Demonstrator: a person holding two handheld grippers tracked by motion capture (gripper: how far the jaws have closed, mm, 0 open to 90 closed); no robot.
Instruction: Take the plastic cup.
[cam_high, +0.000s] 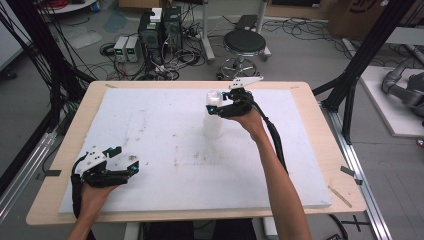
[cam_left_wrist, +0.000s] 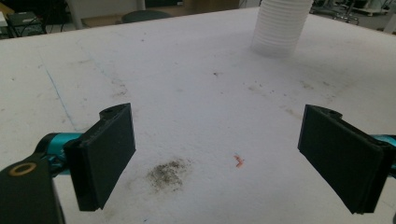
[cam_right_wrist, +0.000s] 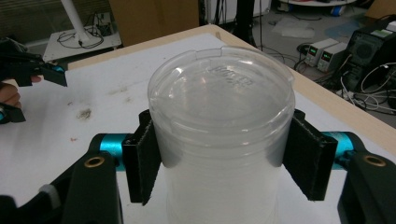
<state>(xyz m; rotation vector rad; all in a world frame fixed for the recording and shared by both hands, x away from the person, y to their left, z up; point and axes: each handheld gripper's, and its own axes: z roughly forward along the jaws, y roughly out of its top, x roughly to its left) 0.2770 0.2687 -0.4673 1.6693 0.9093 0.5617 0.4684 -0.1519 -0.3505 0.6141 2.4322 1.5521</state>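
Stack of translucent white ribbed plastic cups stands upright mid-bench, the right gripper with jaws closed on its top cup, likely to peel it off; left gripper rests apart, jaws open and empty

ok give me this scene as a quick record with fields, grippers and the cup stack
surface: white foam board on a wooden table
item: stack of clear plastic cups, upright, far right of the board
right gripper: jaws on both sides of the stack's top, pads on its wall
left gripper: open, nothing between the jaws, low over the board's near left
stains: dark smudge ahead of the left gripper
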